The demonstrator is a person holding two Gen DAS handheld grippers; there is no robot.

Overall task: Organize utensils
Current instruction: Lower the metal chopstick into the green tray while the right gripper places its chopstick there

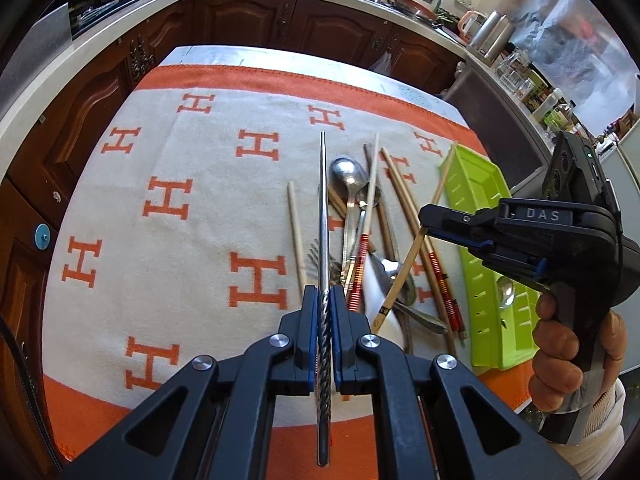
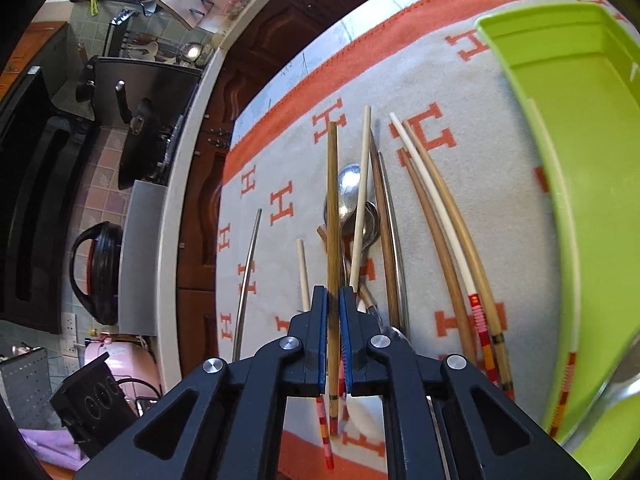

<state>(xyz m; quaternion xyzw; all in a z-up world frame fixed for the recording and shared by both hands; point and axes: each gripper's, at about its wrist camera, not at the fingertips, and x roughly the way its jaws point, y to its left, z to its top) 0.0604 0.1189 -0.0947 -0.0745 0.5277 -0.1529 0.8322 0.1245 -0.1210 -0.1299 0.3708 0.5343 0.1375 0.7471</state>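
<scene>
Steel and bamboo are both in hand at once. The left gripper [image 1: 323,296] is pinched tight on a metal chopstick [image 1: 323,200] with a twisted grip, which runs straight up the centre of the left wrist view, its tip over the cloth. The right gripper [image 2: 334,300] is clamped on a bamboo chopstick [image 2: 332,208]; seen from the left, that stick slants down from the jaws at centre right, its marked end low over the pile.

The green plastic tray [image 1: 476,184] lies along the right side of the left view and fills the right edge of the right view; one spoon [image 1: 507,292] already rests inside it, low in the frame.

The step in hand looks like carrying each stick to the tray. To do it well, lift the bamboo stick clear of the pile before swinging it across, keep it roughly parallel to the tray's long side, and lower it in before letting go.

In the way: the remaining pile on the orange and white cloth [image 1: 160,152], at frame centre, is crossed and stacked. It holds metal spoons [image 1: 348,176], a fork [image 1: 316,256], red-banded chopsticks [image 1: 440,280] and a pale one [image 1: 296,232] lying apart at its left. A dragging tip could snag and scatter them.
</scene>
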